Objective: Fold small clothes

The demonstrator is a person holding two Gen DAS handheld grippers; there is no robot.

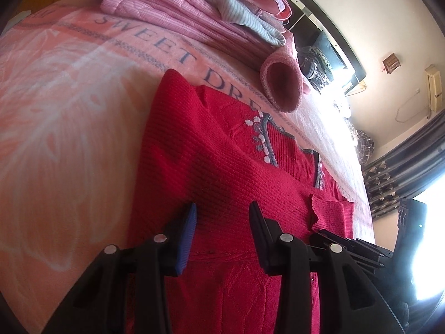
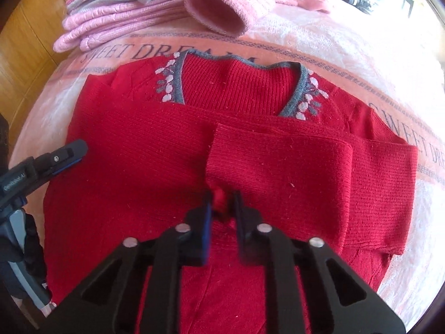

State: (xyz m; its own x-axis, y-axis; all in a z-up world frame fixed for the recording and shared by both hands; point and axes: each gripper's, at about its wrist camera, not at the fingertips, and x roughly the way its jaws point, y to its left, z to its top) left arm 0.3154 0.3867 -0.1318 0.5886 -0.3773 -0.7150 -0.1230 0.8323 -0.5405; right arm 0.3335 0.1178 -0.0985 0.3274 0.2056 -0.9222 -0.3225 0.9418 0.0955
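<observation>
From the left wrist, the left gripper (image 1: 222,208) hovers with jaws spread and nothing between them over a red ribbed knit sweater (image 1: 211,150) spread on a pink "SWEET DREAM" blanket (image 1: 69,105), folded pink clothes (image 1: 167,8) stacked beyond. From the right wrist, the right gripper (image 2: 222,197) pinches the folded-in sleeve cuff (image 2: 219,194) at the sweater's middle, its grey-trimmed neckline (image 2: 239,61) facing away.

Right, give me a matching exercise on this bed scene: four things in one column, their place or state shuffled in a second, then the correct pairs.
Things:
1. red sweater
2. right gripper
3. left gripper
4. pink stack

States:
A. open above the knit
B. piled beyond the collar
C. spread flat, sleeve folded across the chest
D. pinching the sleeve cuff

Pairs: 1-C, 2-D, 3-A, 4-B
</observation>
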